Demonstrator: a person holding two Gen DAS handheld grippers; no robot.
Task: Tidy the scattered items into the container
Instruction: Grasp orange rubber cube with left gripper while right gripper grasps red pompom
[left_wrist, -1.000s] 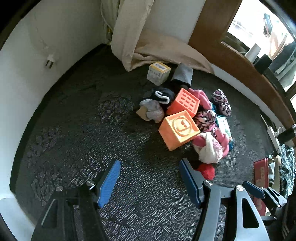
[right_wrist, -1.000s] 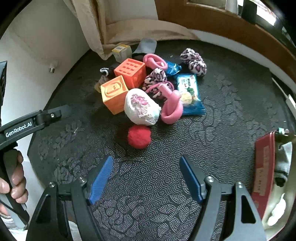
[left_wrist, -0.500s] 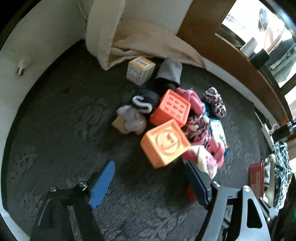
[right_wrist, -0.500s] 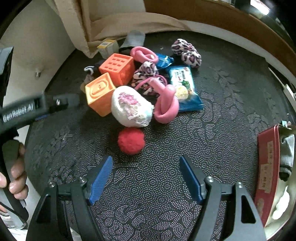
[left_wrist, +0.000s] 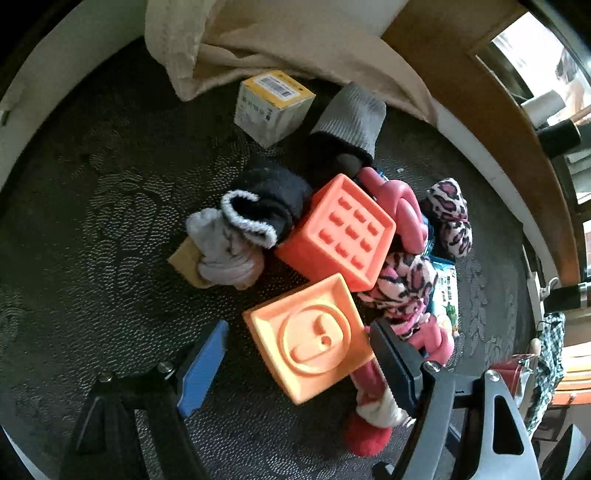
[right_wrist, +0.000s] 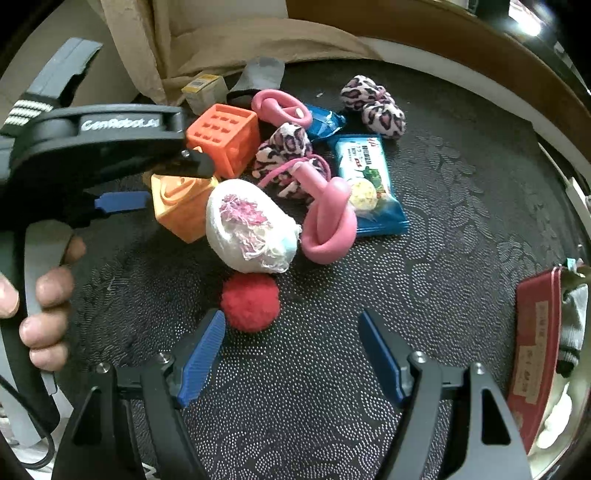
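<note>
Most items are lying heaped on the dark patterned carpet (right_wrist: 461, 206) away from the red container (right_wrist: 532, 354), while the released left gripper (left_wrist: 295, 354) is straddling the pale-orange embossed rubber cube (left_wrist: 310, 338) and the right gripper (right_wrist: 291, 354) is hovering empty, spread wide.

Both views are dim overall, with black fisheye corners and lines bowing hard toward the rims; daylight enters from a window (left_wrist: 546, 66) at two o'clock in the left wrist view, blown out to white; a small glare spot (right_wrist: 524, 14) sits at one o'clock in the right wrist view; the dark patterned mat (right_wrist: 461, 221) glints with speckled highlights; shadows are soft; edges smear slightly.
</note>
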